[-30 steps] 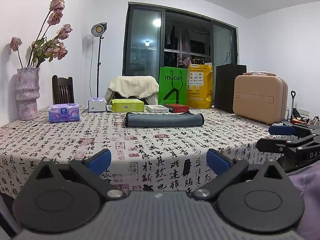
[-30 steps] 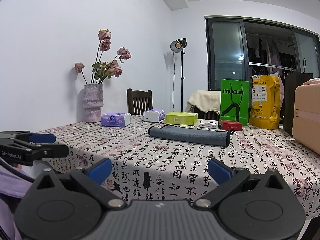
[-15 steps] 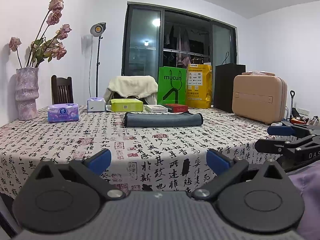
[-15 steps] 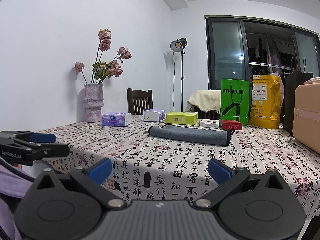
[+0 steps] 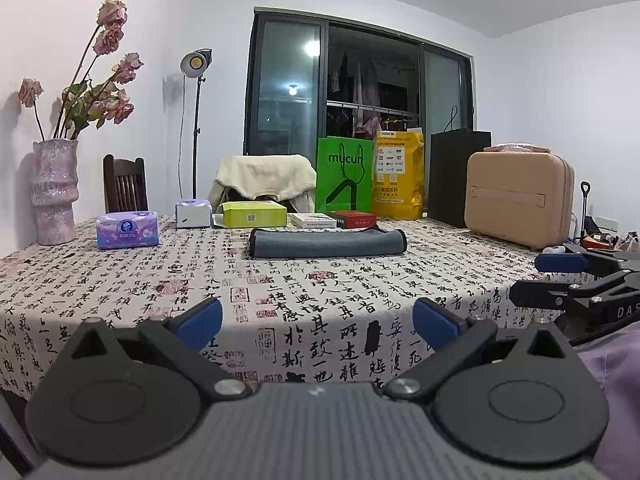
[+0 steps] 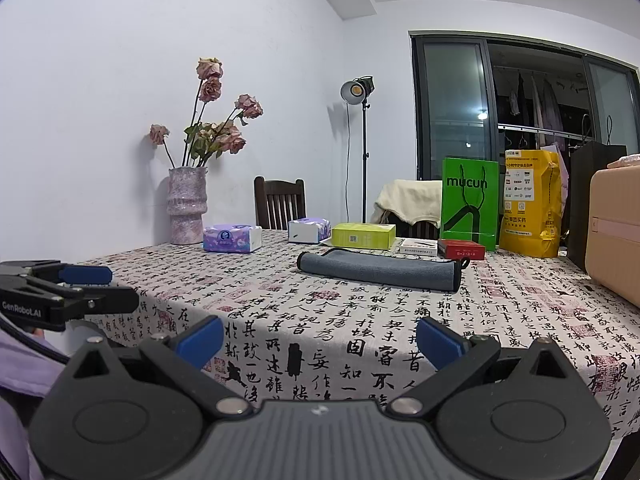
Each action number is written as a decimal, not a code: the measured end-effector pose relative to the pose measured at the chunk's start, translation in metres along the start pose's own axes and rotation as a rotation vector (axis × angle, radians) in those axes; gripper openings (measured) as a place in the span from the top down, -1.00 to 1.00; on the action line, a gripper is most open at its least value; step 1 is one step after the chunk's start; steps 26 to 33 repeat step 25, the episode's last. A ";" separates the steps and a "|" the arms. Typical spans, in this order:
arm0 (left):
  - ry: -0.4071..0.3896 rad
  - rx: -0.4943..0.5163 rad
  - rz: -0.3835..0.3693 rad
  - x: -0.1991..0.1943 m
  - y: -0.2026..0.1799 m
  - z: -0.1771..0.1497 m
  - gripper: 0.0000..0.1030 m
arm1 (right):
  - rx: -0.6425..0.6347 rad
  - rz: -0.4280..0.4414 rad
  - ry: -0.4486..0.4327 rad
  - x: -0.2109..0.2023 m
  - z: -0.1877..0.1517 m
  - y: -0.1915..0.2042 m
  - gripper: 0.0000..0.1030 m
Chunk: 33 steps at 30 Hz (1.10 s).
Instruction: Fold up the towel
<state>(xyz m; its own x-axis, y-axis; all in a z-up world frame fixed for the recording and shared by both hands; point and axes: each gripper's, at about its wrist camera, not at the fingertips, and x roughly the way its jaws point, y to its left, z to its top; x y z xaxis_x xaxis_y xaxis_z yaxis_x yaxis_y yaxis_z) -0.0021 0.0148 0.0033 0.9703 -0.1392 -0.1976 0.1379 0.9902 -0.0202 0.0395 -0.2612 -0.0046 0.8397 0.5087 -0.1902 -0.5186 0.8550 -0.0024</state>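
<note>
Item: my left gripper [image 5: 317,322], held at the near edge of the table [image 5: 120,280]; blue-padded fingers spread wide, nothing between them.
Item: my right gripper [image 6: 319,335], also at the near edge; fingers equally wide apart, nothing between them. Each gripper shows at the side of the other's view, low beside the table edge.
Item: grey towel [image 5: 326,242], lying in a long, low folded bundle toward the far middle of the table, well apart from both grippers, touched by neither.
Item: tablecloth printed with black calligraphy, covering the table.
Item: behind the towel, a row along the far side: purple tissue pack [image 5: 127,230], white tissue box [image 5: 193,213], yellow-green box [image 5: 254,214], red box [image 5: 352,219].
Item: vase of dried roses [image 5: 55,190], far left.
Item: green mucun bag [image 5: 345,179] and yellow bag [image 5: 398,178], far edge.
Item: tan case [image 5: 520,198], far right.
</note>
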 end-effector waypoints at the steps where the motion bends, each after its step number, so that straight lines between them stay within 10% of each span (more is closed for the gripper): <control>1: -0.001 0.001 -0.001 0.000 0.000 0.000 -1.00 | 0.000 0.000 0.001 0.000 0.000 0.000 -1.00; 33: 0.007 0.011 -0.025 -0.001 -0.002 -0.001 -1.00 | -0.001 0.000 -0.002 0.000 0.000 0.000 -1.00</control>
